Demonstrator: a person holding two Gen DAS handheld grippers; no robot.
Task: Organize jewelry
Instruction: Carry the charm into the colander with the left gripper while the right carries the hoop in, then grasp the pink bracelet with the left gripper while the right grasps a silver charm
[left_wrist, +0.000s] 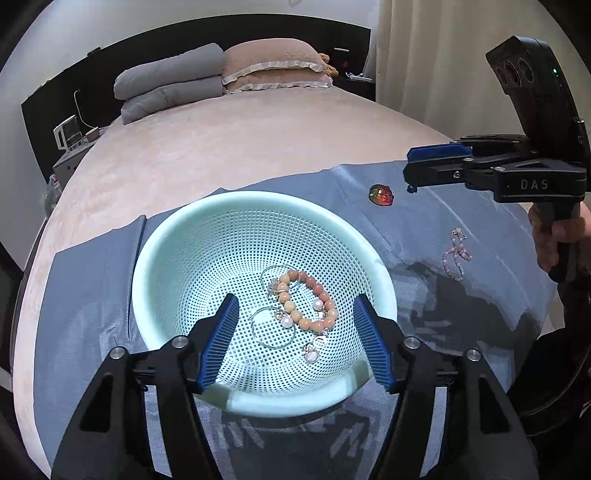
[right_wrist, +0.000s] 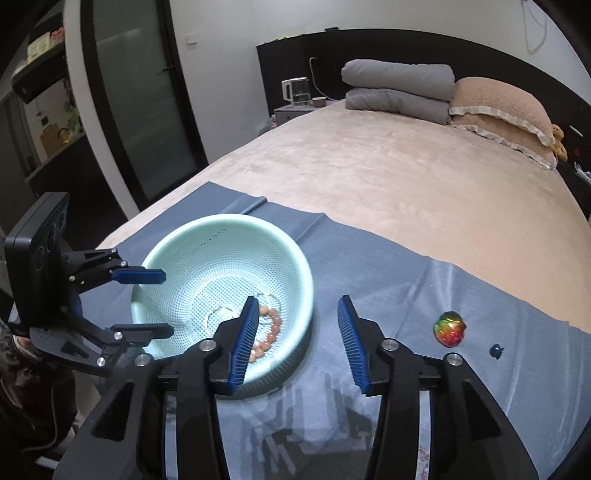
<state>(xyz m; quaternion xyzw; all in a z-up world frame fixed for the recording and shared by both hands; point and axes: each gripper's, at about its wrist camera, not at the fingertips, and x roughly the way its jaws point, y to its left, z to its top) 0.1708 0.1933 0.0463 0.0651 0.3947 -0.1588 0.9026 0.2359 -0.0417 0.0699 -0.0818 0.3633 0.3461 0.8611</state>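
Blue-padded fingers of the left gripper (left_wrist: 295, 332) are hanging spread wide apart, holding nothing, over the near half of the mint basket (left_wrist: 162, 236). Inside the basket are lying a peach bead bracelet (left_wrist: 308, 301), thin hoop earrings (left_wrist: 271, 330) and a pearl drop (left_wrist: 312, 354). The basket's near rim is sitting between the two fingers, with bare blue cloth (left_wrist: 85, 295) to either side. Off to the right on the cloth are resting an iridescent stone (left_wrist: 381, 194) and a pale pink bead strand (left_wrist: 456, 254), well apart from the basket. The right gripper (left_wrist: 410, 171) is hovering above the stone.

Seen from the right wrist, the right gripper (right_wrist: 297, 332) is also standing open and empty, its left finger over the basket's (right_wrist: 221, 225) right rim, its right finger over bare cloth (right_wrist: 369, 258). The stone (right_wrist: 449, 328) is lying just right of it, a small dark bead (right_wrist: 496, 350) nearby. The left gripper (right_wrist: 162, 301) is reaching in over the basket's left rim, jaws apart.
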